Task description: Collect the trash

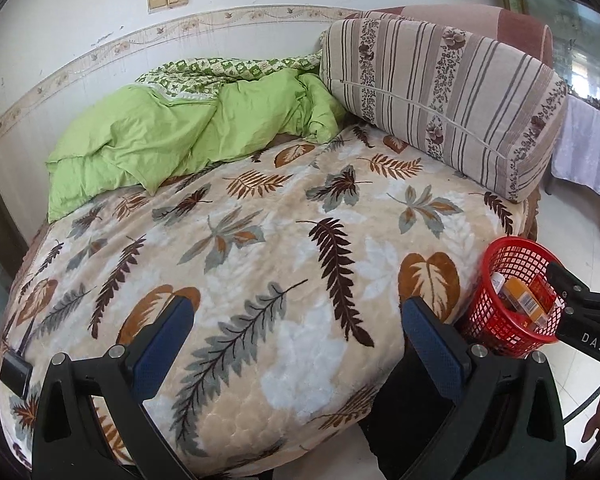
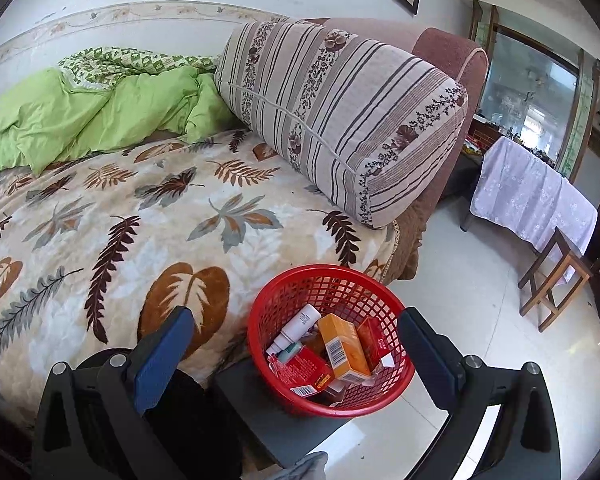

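Right wrist view: the red basket (image 2: 332,340) sits on a low stool by the bed (image 2: 100,220), light stiff cartons (image 2: 342,346) and a slick tube (image 2: 296,328) inside, best pinched across flat faces, both grippers' (image 2: 296,344) (image 1: 296,334) jaws wide open, empty.

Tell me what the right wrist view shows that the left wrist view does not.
Only the right wrist view: the white tube in the basket, the grey stand under the basket, the wooden stool.

Only the left wrist view: the other tool at the right edge, a small black object on the blanket's left edge.

Both: red basket with the orange box, leaf blanket, striped pillow, green quilt.
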`<state>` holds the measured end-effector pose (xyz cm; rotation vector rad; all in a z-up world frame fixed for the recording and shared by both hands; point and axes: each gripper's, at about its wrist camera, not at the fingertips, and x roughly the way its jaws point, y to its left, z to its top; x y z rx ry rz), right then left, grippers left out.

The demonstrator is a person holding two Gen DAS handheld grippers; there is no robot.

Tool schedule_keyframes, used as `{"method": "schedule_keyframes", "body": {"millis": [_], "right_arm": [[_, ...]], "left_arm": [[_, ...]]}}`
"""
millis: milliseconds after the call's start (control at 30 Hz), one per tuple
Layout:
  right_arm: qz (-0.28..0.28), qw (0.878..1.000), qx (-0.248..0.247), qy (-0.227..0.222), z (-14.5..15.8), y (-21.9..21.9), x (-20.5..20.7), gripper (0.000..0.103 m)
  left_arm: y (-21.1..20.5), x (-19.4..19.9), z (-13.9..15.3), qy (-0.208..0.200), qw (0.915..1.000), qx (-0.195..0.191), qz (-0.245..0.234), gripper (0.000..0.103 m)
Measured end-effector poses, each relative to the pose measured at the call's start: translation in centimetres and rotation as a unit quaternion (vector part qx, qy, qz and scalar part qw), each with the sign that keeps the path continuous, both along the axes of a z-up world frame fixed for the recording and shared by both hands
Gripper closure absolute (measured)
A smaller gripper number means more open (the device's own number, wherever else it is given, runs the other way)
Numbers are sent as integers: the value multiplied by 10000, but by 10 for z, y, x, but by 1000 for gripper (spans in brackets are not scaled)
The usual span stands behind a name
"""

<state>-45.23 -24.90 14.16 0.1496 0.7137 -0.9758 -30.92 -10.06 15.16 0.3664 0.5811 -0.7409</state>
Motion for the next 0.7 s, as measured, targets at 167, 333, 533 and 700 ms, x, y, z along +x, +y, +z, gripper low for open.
{"method": "schedule_keyframes", "body": {"millis": [167, 333, 533, 700], "right_arm": [[24, 10000, 40, 13, -2, -1, 0, 1], [33, 9999, 99, -9, -2, -3, -1, 1], [31, 9999, 116, -12, -2, -3, -2, 1], [28, 9999, 148, -12, -3, -3, -2, 1]], "left_arm": [[-1, -1, -2, 54, 10000, -3, -10, 0], [-2, -2, -2, 62, 10000, -1, -28, 0], [1, -2, -3, 29, 10000, -35, -16, 0], [1, -3, -3, 11, 10000, -30, -15, 0]]}}
